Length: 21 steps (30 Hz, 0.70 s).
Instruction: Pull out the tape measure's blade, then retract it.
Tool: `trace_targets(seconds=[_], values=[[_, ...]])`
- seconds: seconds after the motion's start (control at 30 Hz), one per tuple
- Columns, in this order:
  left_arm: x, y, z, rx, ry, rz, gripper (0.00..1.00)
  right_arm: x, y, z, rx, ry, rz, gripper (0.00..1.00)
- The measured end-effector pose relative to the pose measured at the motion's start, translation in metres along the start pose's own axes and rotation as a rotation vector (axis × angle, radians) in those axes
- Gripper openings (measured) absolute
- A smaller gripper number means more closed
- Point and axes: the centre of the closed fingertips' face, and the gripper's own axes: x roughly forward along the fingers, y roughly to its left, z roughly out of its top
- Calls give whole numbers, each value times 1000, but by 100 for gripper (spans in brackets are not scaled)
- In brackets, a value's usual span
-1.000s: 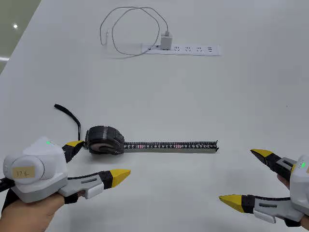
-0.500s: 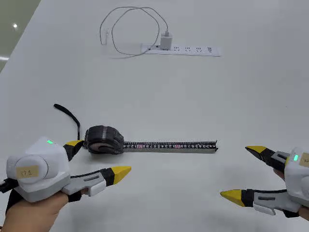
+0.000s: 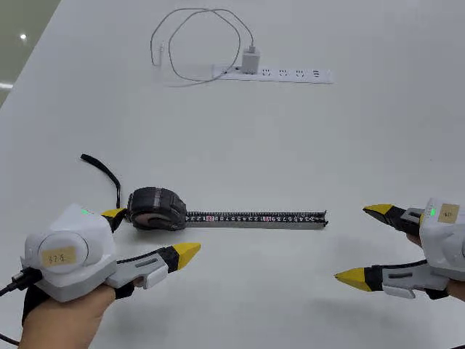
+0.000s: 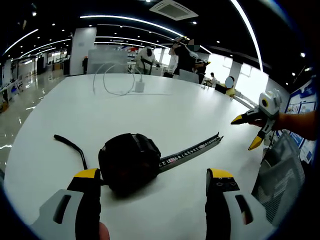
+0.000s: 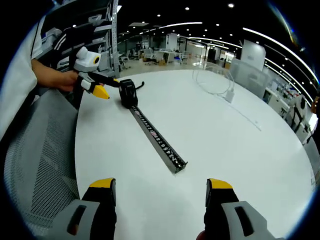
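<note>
Left gripper (image 3: 152, 233), lower left, and right gripper (image 3: 363, 243), lower right, both gape empty, so the unheld case (image 3: 156, 209) could skid as the blade (image 3: 254, 218) retracts.

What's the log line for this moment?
blade: extended, flat on table | left gripper: open, at case | right gripper: open, clear of blade tip

Power strip (image 3: 280, 74) behind tape measure (image 3: 156, 209)
</note>
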Motion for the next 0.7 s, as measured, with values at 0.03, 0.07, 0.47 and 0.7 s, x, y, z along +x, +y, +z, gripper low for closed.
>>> trace_targets(seconds=[0.03,0.07,0.47,0.7], values=[[1,0,0,-5,-1,2,85,0,0,0,-4,3,5,69],[2,0,0,-16,-4,4,85,1,-2,0,-12,5,8,68],[9,4,0,-30,1,51,84,11,-11,2,-71,57,63,66],[11,6,-1,-38,4,67,83,17,-17,1,-102,84,99,64]])
